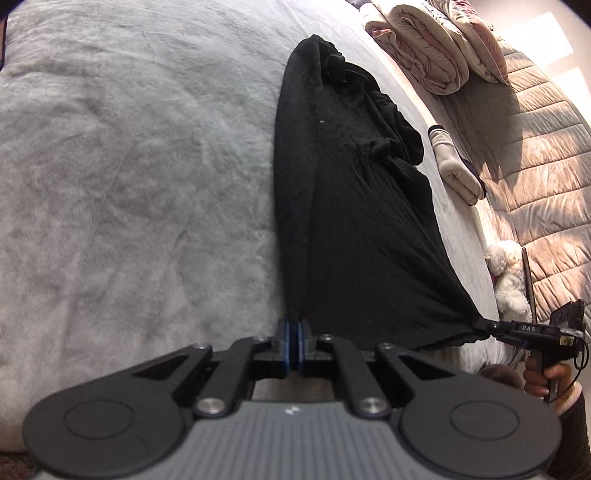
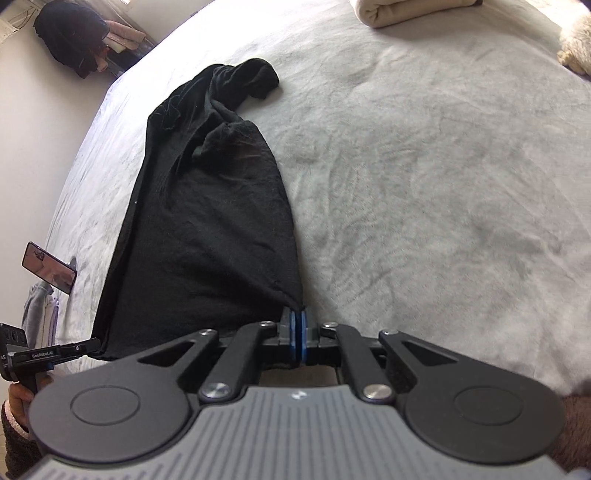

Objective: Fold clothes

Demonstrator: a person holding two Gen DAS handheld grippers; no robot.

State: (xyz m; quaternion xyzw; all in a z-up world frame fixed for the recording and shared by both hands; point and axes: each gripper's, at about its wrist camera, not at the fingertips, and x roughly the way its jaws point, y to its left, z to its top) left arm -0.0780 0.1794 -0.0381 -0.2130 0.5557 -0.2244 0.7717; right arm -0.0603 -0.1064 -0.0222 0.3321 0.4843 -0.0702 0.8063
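Observation:
A black garment (image 1: 354, 221) lies stretched along a grey bed cover (image 1: 129, 166). My left gripper (image 1: 294, 325) is shut on its near left corner. My right gripper (image 2: 298, 314) is shut on its near right corner. The garment (image 2: 207, 229) runs away from both grippers, and its far end is bunched and crumpled. The near hem is pulled taut between the two grippers. Each gripper shows in the other's view: the right gripper (image 1: 484, 326) at the right edge, the left gripper (image 2: 96, 343) at the left edge.
Folded pinkish quilts (image 1: 436, 48) and a white sock (image 1: 458, 162) lie along the padded headboard (image 1: 535, 177). A fluffy white toy (image 1: 509, 280) sits by the bed edge. A folded beige cloth (image 2: 406, 11) lies far off. A phone (image 2: 50, 267) stands at the left.

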